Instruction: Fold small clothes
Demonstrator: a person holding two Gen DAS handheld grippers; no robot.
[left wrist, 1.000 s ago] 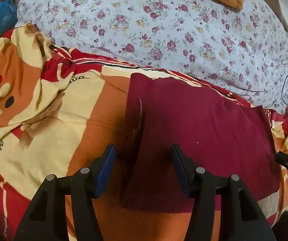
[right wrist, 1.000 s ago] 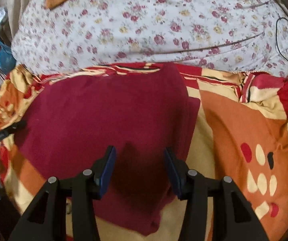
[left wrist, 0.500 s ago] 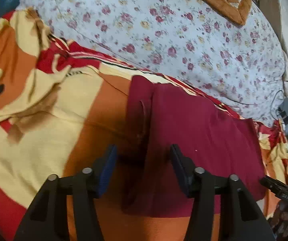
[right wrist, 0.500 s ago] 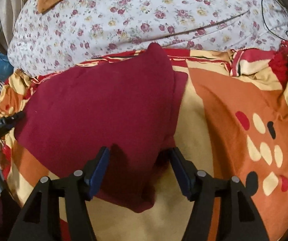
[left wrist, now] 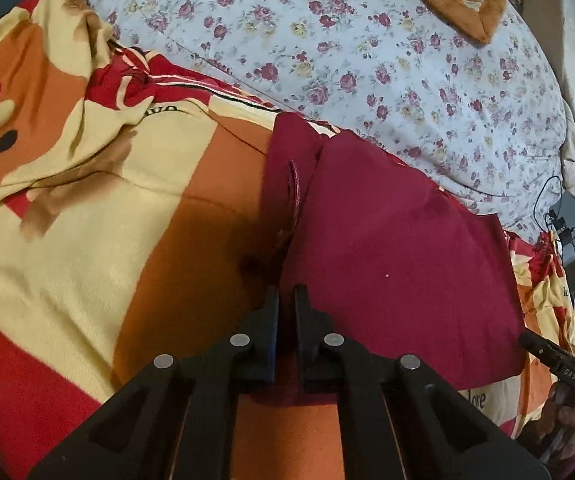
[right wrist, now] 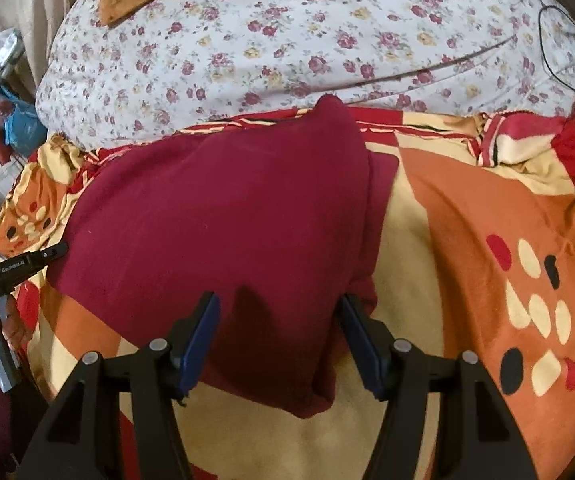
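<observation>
Left wrist view: maroon garment (left wrist: 391,280), partly folded, lying flat on an orange, cream and red patterned blanket (left wrist: 87,240) spread over a bed. Left gripper (left wrist: 286,294): jaws have just been closing and now pinch the garment's near left edge. Right gripper (right wrist: 277,312): jaws spread, set either side of the garment's near right corner, pads not pressing the cloth. Floral quilt (right wrist: 287,40) bunched behind the blanket. Black cable (left wrist: 547,200) at far right.
</observation>
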